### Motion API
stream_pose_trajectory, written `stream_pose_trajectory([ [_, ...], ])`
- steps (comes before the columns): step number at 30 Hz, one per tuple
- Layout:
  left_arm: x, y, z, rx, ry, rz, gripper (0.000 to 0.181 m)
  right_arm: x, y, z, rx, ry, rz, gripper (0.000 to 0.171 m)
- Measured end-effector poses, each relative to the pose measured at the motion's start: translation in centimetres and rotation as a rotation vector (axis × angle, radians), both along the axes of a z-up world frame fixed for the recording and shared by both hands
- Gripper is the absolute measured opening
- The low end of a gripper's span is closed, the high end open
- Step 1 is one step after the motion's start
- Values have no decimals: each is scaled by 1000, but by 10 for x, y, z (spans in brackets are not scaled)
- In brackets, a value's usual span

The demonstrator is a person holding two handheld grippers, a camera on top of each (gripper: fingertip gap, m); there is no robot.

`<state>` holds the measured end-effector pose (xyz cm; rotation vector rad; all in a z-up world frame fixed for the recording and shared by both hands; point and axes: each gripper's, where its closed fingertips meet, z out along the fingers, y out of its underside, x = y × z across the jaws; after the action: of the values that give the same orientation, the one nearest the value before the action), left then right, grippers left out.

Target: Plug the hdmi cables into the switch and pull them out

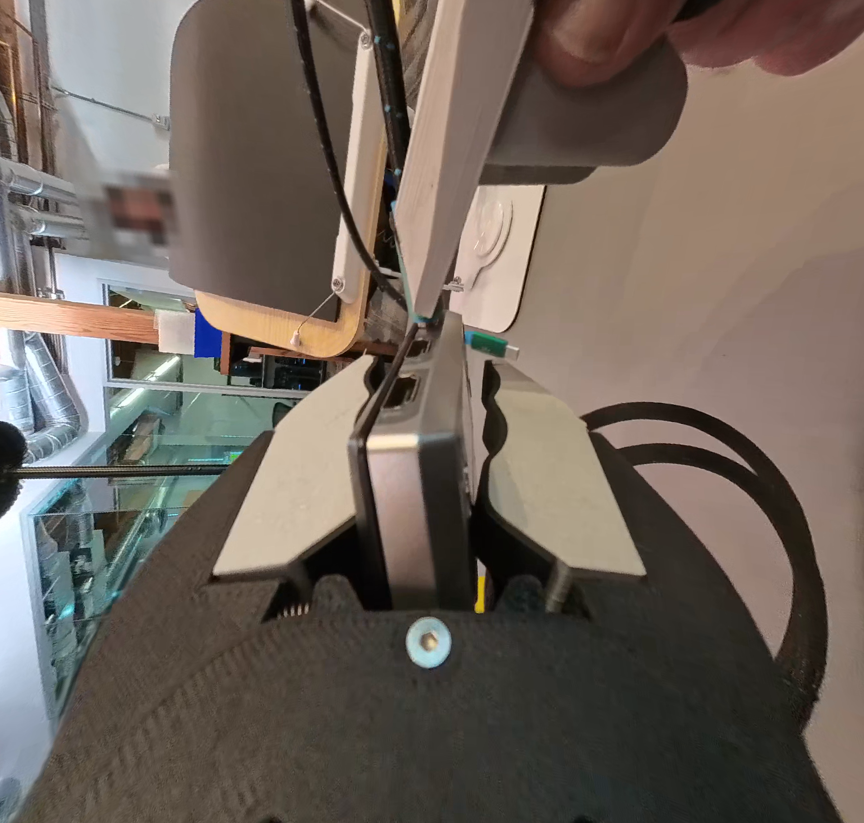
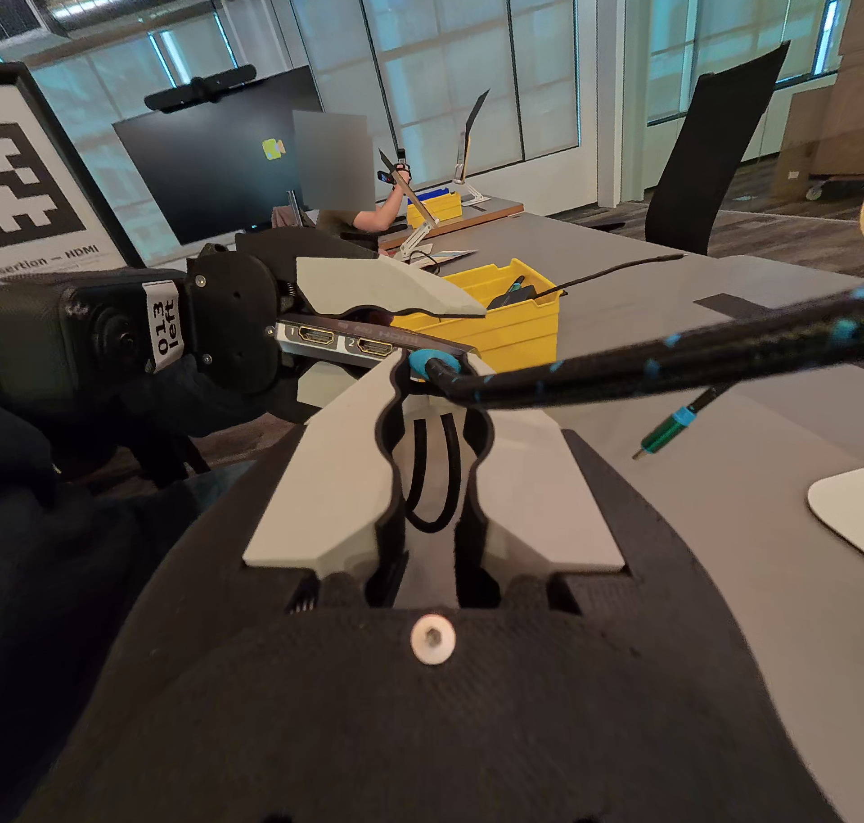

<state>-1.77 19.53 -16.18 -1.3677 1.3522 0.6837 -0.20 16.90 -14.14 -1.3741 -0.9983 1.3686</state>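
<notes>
From my left wrist camera, the near end of the flat dark-grey metal switch box (image 1: 411, 510) sinks out of sight between my left gripper's (image 1: 428, 370) pale fingers. Its far corner is covered by the other gripper's pale grey finger (image 1: 449, 169), so I cannot see whether the blue-collared plug sits in a port. The background at left is smeared by motion.

From the right wrist camera, the turquoise plug collar (image 2: 428, 363) is half hidden behind my right gripper's (image 2: 432, 372) fingertips. The black braided cable with blue flecks (image 2: 654, 365) runs off the right edge.
</notes>
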Motion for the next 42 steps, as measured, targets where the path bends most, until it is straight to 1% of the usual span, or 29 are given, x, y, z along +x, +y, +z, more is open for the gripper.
stream_pose_trajectory([
  [4,-1,0,-1,6,21,7,41,0,1,-1,-31,2,9,18],
  [6,0,-1,-3,13,40,4,41,-2,0,-1,-57,-9,27,21],
  [9,0,-1,-5,22,56,10,41,-3,1,-6,-38,-63,19,19],
  [12,-3,0,-5,28,46,30,41,-4,2,-7,-29,-79,0,20],
  [15,-5,2,-4,29,35,45,40,-3,2,-6,9,-81,-36,20],
  [20,-14,7,-5,27,13,84,39,-4,4,-4,132,-139,-139,19],
  [22,-14,8,-4,20,-13,78,39,-4,4,-1,136,-119,-137,19],
  [27,-7,4,1,33,-103,19,37,-4,1,6,14,4,-57,19],
  [28,-6,3,0,12,-131,11,38,-3,0,6,-5,20,-36,18],
  [30,-5,3,0,30,-122,8,38,-3,0,6,-29,35,-26,19],
  [32,-6,3,-3,-4,-121,18,38,-3,2,3,27,-7,-62,19],
  [36,-11,6,-4,-8,-118,40,38,-3,2,3,142,-97,-130,19],
  [39,-5,4,4,36,-143,2,39,-3,2,9,100,-46,-105,18],
  [40,-4,3,2,23,-138,-14,40,-4,2,8,84,-41,-93,18],
  [42,2,-4,-9,-67,-120,-96,42,-4,3,4,68,-40,-57,18],
])
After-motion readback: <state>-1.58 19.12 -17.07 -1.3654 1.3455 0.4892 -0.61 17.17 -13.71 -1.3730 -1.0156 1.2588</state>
